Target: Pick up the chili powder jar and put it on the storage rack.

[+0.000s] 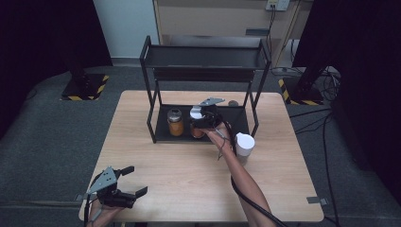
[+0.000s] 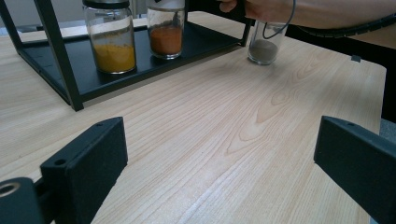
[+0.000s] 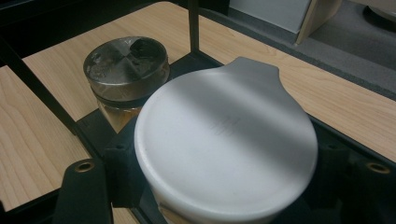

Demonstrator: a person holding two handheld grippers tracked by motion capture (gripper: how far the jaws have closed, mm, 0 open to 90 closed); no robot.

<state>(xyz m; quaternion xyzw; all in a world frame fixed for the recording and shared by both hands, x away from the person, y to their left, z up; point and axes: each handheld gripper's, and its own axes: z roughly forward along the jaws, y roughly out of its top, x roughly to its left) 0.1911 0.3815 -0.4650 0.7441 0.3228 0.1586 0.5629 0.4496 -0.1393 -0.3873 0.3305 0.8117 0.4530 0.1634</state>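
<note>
White-lidded spice jar (image 3: 226,149) of orange powder: on rack's lower shelf (image 1: 236,124), clamped by right tongs (image 1: 204,118); beside it, metal-lidded jar (image 1: 175,122) of yellow powder. Left tongs (image 1: 135,182): spread wide, nothing held, near desk (image 1: 189,175) front edge

Your jar with the white lid (image 3: 226,140) is a clear glass spice jar (image 2: 166,29) holding orange-red powder, standing upright on the black rack's bottom shelf (image 2: 205,39). It sits just right of a steel-lidded jar of yellow powder (image 2: 110,37). Its broad, smooth white cap has a small tab at one edge and appears fully seated, though shadow blurs the rim.
</note>
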